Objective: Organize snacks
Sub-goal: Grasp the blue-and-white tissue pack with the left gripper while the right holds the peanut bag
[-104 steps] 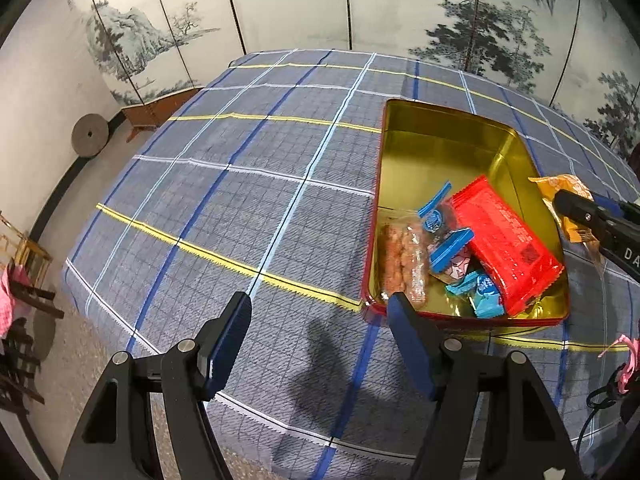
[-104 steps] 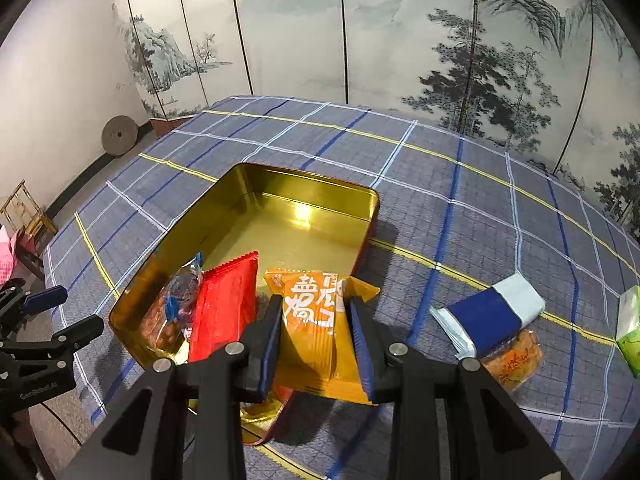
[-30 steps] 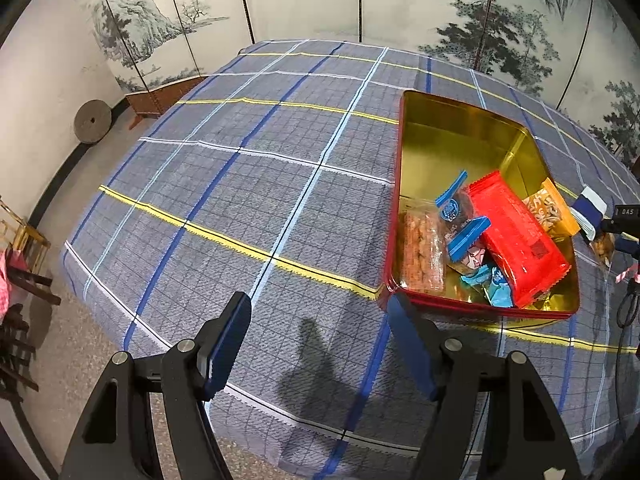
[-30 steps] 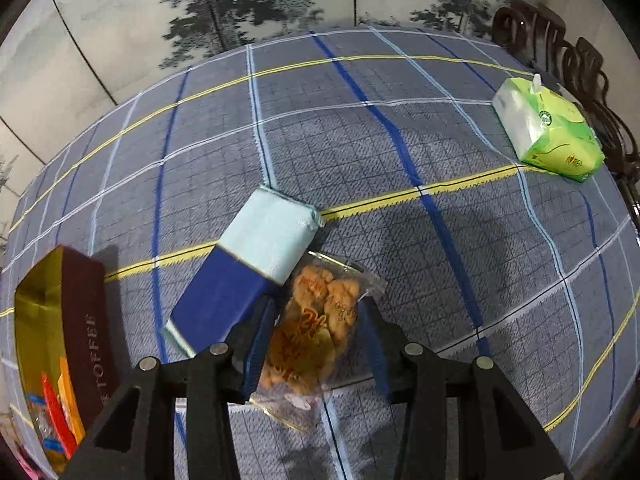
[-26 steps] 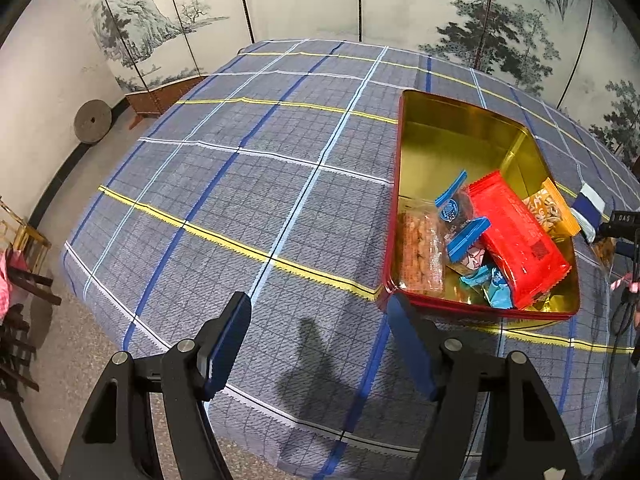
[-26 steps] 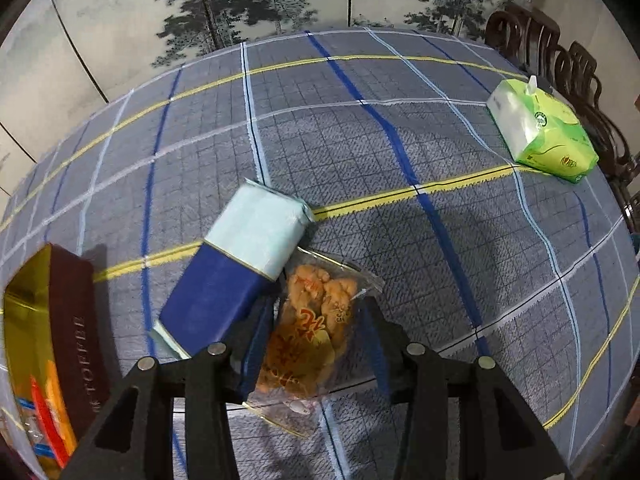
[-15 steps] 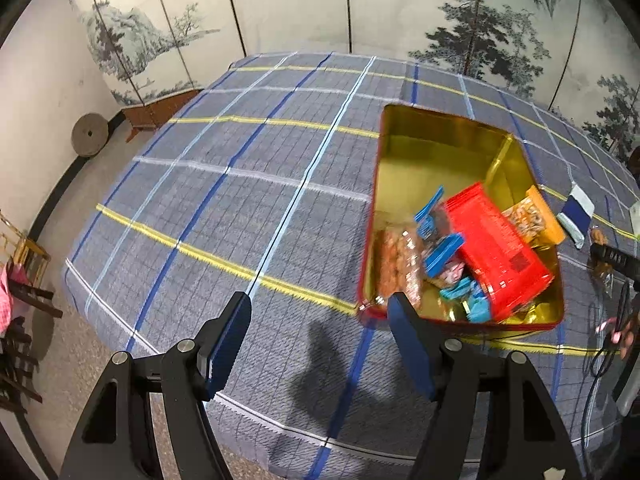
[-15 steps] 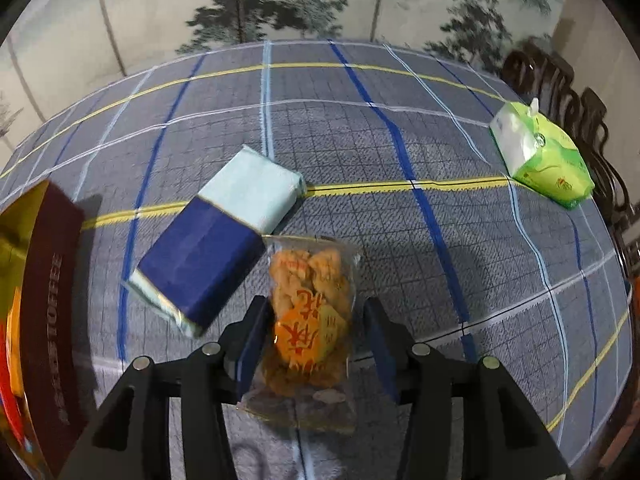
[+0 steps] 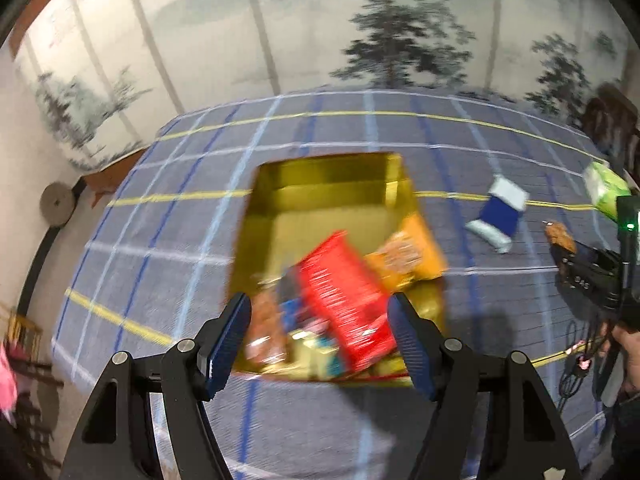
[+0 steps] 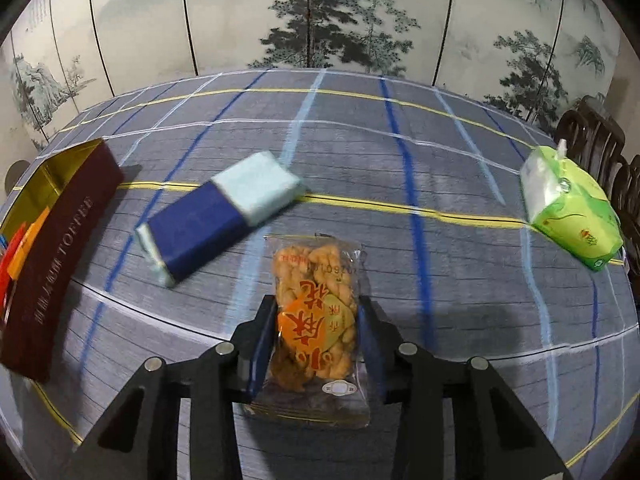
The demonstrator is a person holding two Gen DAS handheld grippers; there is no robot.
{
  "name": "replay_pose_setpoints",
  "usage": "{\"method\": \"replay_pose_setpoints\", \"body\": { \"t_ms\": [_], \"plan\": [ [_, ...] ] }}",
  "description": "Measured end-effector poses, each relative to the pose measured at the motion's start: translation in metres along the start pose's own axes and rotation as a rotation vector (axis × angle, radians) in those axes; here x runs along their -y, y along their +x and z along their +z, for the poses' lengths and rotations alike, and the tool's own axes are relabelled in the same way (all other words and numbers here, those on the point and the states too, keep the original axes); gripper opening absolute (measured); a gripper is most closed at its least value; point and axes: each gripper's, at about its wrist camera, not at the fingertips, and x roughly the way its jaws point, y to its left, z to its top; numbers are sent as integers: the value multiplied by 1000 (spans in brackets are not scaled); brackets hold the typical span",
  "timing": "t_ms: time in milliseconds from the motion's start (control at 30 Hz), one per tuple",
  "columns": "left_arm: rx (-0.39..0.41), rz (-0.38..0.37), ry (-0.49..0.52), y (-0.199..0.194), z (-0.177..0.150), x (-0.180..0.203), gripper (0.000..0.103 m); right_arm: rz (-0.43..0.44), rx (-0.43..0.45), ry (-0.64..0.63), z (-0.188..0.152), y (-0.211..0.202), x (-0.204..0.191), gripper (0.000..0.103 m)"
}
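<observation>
My right gripper [image 10: 316,336] is shut on a clear packet of fried twists [image 10: 314,304] and holds it above the cloth. A blue and pale packet [image 10: 216,212] lies just left of it. The gold tin [image 9: 332,216] holds a red packet [image 9: 344,300], an orange packet [image 9: 404,260] and several small snacks. Its dark red wall [image 10: 56,264] shows at the left of the right wrist view. My left gripper [image 9: 320,340] is open and empty, near the tin's front edge. The right gripper [image 9: 576,268] with the twists packet [image 9: 560,236] shows at the right of the left wrist view.
A green tissue pack [image 10: 572,212] lies at the far right of the checked tablecloth [image 10: 360,140]. A dark wooden chair [image 10: 600,136] stands behind it. A painted folding screen [image 10: 320,12] runs behind the table. The table edge drops off at the left [image 9: 68,320].
My right gripper has closed on the twists packet and lifted it off the cloth. My left gripper has swung right and now faces the tin; its view is blurred.
</observation>
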Motion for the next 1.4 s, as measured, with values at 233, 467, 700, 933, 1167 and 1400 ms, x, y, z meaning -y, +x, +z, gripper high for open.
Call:
{"method": "replay_pose_setpoints", "body": {
  "t_ms": [233, 467, 700, 933, 1167, 1400],
  "plan": [
    [25, -85, 131, 14, 28, 75, 68, -60, 29, -7, 2, 6, 67, 40],
    [-21, -155, 203, 43, 45, 128, 68, -74, 40, -16, 9, 13, 113, 39],
    [-49, -219, 242, 73, 54, 153, 68, -47, 57, -16, 10, 16, 126, 40],
    [-83, -253, 297, 103, 65, 171, 68, -20, 62, 9, 7, 15, 130, 40],
    [-121, -266, 328, 136, 80, 184, 68, -14, 62, 13, 8, 16, 133, 40],
    [-138, -278, 357, 149, 86, 197, 68, -14, 62, 13, 8, 16, 133, 41]
  ]
}}
